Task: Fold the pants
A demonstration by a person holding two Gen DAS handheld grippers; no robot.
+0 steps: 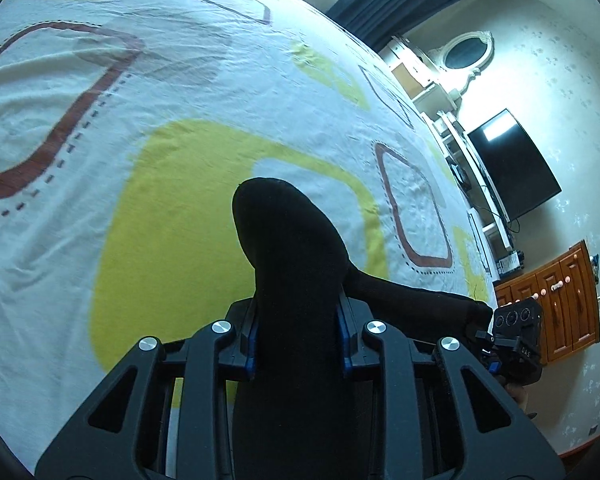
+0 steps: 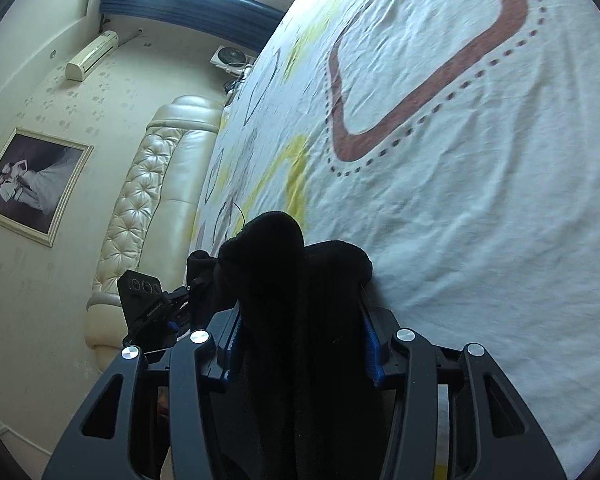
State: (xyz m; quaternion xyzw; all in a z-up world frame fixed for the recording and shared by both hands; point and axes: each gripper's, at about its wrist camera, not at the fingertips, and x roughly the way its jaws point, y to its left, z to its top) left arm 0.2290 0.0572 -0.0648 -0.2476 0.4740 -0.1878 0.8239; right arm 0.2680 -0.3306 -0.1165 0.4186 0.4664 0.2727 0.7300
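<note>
Black pants (image 1: 288, 232) bulge up between the blue pads of my left gripper (image 1: 299, 338), which is shut on a thick fold of the cloth. A strip of the cloth runs right to my right gripper (image 1: 516, 332) at the bed's edge. In the right wrist view the pants (image 2: 276, 248) bunch up between the pads of my right gripper (image 2: 300, 346), which is shut on them. My left gripper (image 2: 148, 308) shows to the left, with black cloth stretched toward it. Both grippers hold the pants above the patterned bed sheet (image 1: 180, 100). The rest of the garment hangs hidden below the fingers.
The white sheet (image 2: 460, 200) with yellow and brown shapes covers the bed. A padded cream headboard (image 2: 152, 184) stands at one end. A dark TV (image 1: 512, 164), a white shelf and a wooden cabinet (image 1: 560, 304) line the far wall.
</note>
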